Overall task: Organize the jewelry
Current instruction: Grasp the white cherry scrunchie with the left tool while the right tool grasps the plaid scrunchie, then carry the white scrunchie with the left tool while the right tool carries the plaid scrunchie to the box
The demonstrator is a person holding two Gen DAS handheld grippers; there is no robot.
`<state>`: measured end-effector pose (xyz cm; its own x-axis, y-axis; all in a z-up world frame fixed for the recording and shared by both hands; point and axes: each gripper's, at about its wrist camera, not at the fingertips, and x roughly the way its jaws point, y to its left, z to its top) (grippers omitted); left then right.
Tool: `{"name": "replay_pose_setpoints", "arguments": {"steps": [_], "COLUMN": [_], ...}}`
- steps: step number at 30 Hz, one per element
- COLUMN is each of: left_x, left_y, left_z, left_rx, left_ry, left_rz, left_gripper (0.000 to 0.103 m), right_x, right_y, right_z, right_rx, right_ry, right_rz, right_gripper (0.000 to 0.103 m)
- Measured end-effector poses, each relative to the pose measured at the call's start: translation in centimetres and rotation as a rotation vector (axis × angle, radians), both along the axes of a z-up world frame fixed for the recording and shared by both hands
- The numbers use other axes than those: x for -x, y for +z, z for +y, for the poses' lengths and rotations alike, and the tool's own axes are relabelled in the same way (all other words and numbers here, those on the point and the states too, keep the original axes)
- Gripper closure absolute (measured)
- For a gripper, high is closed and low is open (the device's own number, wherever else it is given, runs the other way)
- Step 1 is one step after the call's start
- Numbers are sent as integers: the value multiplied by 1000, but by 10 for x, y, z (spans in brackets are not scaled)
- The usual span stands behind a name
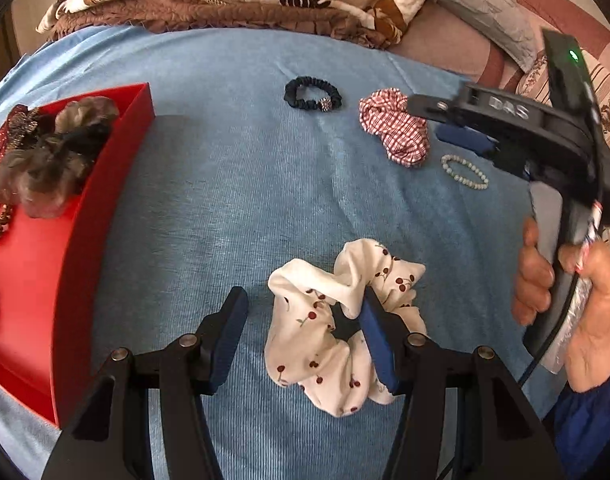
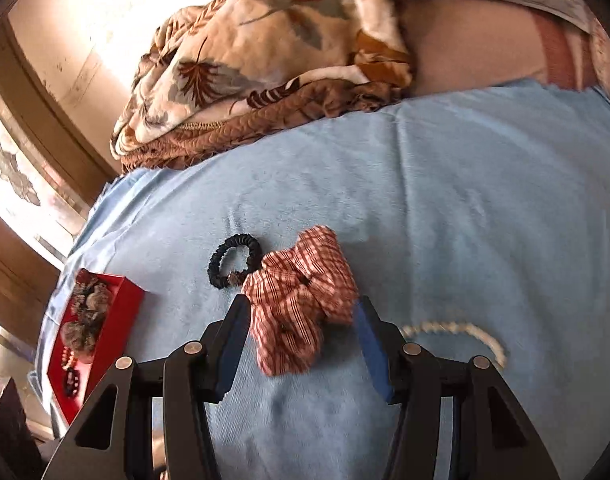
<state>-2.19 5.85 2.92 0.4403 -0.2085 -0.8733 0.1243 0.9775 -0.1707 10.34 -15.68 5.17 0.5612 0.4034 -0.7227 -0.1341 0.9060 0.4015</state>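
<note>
A white scrunchie with a cherry print [image 1: 317, 332] lies on the blue cloth [image 1: 225, 180]. My left gripper [image 1: 301, 304] hangs open over it, its right finger overlapping the fabric and its left finger apart from it. A red-checked scrunchie [image 2: 301, 300] lies between the open fingers of my right gripper [image 2: 301, 306]; the pads do not squeeze it. In the left wrist view the right gripper [image 1: 427, 120], held by a hand [image 1: 545, 288], hovers at that checked scrunchie [image 1: 397, 132]. A black hair tie [image 2: 235, 258] and a pearl bracelet [image 2: 457, 330] lie beside it.
A red tray [image 1: 105, 200] at the left holds grey-brown scrunchies and beads; it also shows in the right wrist view as the red tray [image 2: 117, 320]. The black hair tie [image 1: 313, 94] and pearl bracelet [image 1: 465, 172] lie farther back. A floral quilt [image 2: 265, 60] is heaped along the far edge.
</note>
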Motion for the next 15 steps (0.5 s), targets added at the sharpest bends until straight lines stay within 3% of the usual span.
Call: {"name": "replay_pose_setpoints", "arguments": {"steps": [7,9,11,12,15], "left_x": [-2,0,2,3,5], "left_y": [-3,-3,-2,-1,6], "left_z": [-11,-16,-21,-22,-20], "left_rx": [-31,-63,-74,-80,-37], "left_ry": [-2,-7,-33,-49,-67], "left_rz": [-32,-40,-42,-37,-21], "left_gripper": [39,39,65,94,96], "right_x": [-15,-16,-15,-13,-7], "right_y": [-19,-21,-21,-20,-14], "right_z": [5,8,11,12,13], "right_rx": [-36,-59,-67,-66,-88], "right_ry": [-8,16,20,20,25], "right_rz": [32,52,65,65,66], "right_gripper": [49,83,86,89,90]}}
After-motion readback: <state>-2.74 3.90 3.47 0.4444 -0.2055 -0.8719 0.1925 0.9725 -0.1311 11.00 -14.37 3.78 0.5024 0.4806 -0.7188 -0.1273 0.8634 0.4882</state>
